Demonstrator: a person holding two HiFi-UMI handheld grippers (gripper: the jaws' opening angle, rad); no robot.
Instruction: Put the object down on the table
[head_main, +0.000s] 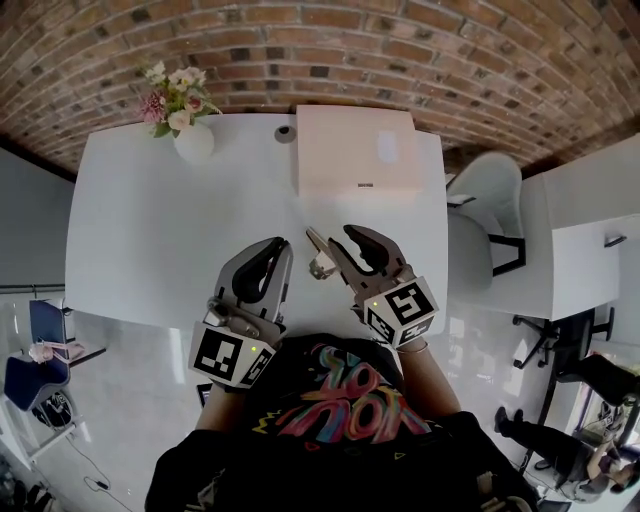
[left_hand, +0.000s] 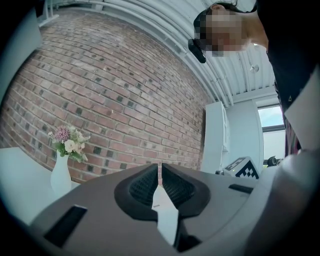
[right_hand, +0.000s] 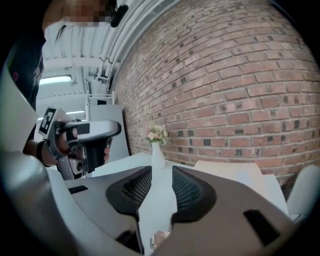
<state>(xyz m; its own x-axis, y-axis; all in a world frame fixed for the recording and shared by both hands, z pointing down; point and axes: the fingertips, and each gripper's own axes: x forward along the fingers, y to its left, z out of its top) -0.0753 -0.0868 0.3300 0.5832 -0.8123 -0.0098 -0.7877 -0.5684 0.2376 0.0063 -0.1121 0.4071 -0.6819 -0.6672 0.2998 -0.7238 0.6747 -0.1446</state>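
Note:
Both of my grippers hang over the near edge of the white table (head_main: 150, 230). My right gripper (head_main: 328, 236) (right_hand: 161, 172) is open, with a clear gap between its dark ribbed pads (right_hand: 187, 190) and nothing pressed between them. A small pale object (head_main: 320, 265) shows just under its left finger; in the right gripper view the object (right_hand: 157, 240) appears low in the gap, below the jaws. Whether it rests on the table I cannot tell. My left gripper (head_main: 278, 243) (left_hand: 160, 167) points level, its tips meeting with nothing between them.
A white vase of flowers (head_main: 193, 140) (left_hand: 61, 175) (right_hand: 157, 155) stands at the table's far left. A flat pale pink box (head_main: 355, 150) lies at the far middle, a small dark item (head_main: 285, 132) beside it. A white chair (head_main: 490, 190) and another white table (head_main: 590, 230) stand to the right.

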